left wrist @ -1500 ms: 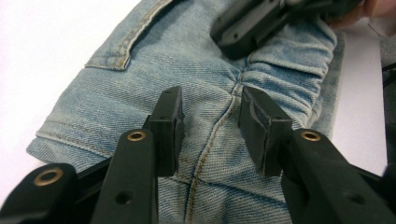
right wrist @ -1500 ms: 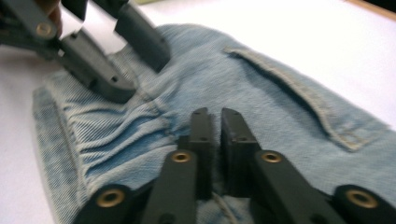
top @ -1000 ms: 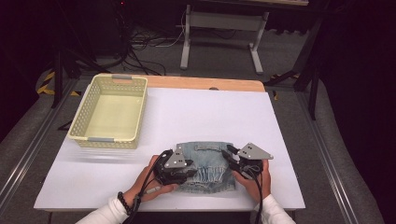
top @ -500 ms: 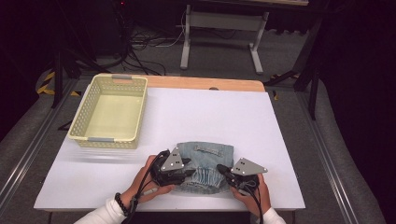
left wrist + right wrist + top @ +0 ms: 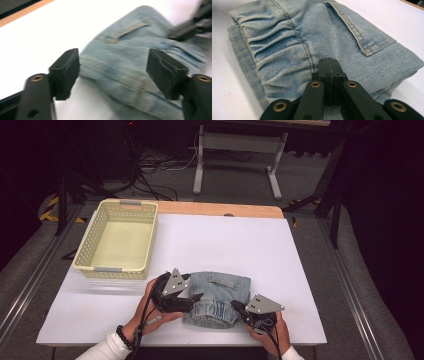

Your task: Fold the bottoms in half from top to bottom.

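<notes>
A folded pair of light blue denim shorts point(image 5: 217, 298) lies on the white-covered bench point(image 5: 280, 255) at its near edge, roughly in the middle, with its gathered waistband toward the person and its long axis running left to right. The left gripper point(image 5: 196, 298) sits at the left end of the bundle and points rightward across it; the right gripper point(image 5: 235, 305) sits at the near right corner and points left and away, so the garment lies between the two, each about equally close. In the left gripper view the jaws stand well apart, having just been opening: the denim shorts point(image 5: 130, 62) lie in the gap and beyond it, the left pad near the folded edge but no pad pressing on the cloth, so this gripper has let go. In the right gripper view the right gripper point(image 5: 329, 65) is clenched tight, jaws together, its tips resting on or just above the denim shorts point(image 5: 294, 42) by the waistband seam; no fold of cloth can be seen caught between them. A pale yellow basket point(image 5: 118, 238) stands well apart at the far left. By my judgement, any lift toward it must begin with a fresh grasp.
</notes>
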A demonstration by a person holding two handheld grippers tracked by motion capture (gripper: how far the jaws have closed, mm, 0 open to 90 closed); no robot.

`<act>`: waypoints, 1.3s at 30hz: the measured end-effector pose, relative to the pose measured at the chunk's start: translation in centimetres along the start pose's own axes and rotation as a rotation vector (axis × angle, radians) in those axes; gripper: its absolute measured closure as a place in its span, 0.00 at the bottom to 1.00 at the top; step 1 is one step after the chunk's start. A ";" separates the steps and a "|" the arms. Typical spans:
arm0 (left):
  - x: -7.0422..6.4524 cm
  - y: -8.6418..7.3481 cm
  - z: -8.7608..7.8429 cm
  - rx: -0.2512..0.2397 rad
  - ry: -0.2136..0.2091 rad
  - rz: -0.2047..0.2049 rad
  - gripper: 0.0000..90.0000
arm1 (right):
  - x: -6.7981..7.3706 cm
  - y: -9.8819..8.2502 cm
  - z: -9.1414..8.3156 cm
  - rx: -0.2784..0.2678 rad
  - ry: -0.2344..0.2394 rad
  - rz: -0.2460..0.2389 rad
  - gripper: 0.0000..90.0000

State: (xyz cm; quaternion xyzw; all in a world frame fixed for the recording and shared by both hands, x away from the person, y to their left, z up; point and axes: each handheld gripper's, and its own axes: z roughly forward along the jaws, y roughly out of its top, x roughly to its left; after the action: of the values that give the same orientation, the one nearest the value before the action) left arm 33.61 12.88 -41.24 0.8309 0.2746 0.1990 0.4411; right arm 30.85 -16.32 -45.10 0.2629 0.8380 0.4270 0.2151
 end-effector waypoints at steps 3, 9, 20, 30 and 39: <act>0.3 -0.2 0.3 0.011 -0.002 -0.010 0.25 | 0.0 0.0 0.1 0.000 -0.004 -0.011 1.00; 0.5 -0.6 1.0 0.032 0.009 -0.005 0.20 | -0.1 0.1 0.1 -0.005 -0.009 -0.033 1.00; 1.2 -0.4 1.0 -0.006 0.028 -0.030 0.19 | -1.0 0.4 -0.3 -0.034 -0.033 -0.002 0.83; 1.3 -0.5 2.5 0.040 -0.015 -0.088 0.16 | -2.4 0.4 -0.2 -0.051 -0.087 0.114 0.41; 1.4 -1.4 4.0 0.090 -0.023 -0.204 0.14 | -4.3 -0.2 1.2 0.012 -0.082 0.278 0.15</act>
State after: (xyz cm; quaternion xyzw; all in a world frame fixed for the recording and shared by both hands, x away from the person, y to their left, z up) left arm 36.59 11.89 -44.47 0.8198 0.3614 0.1308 0.4245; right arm 34.77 -18.39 -45.34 0.3952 0.7865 0.4364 0.1864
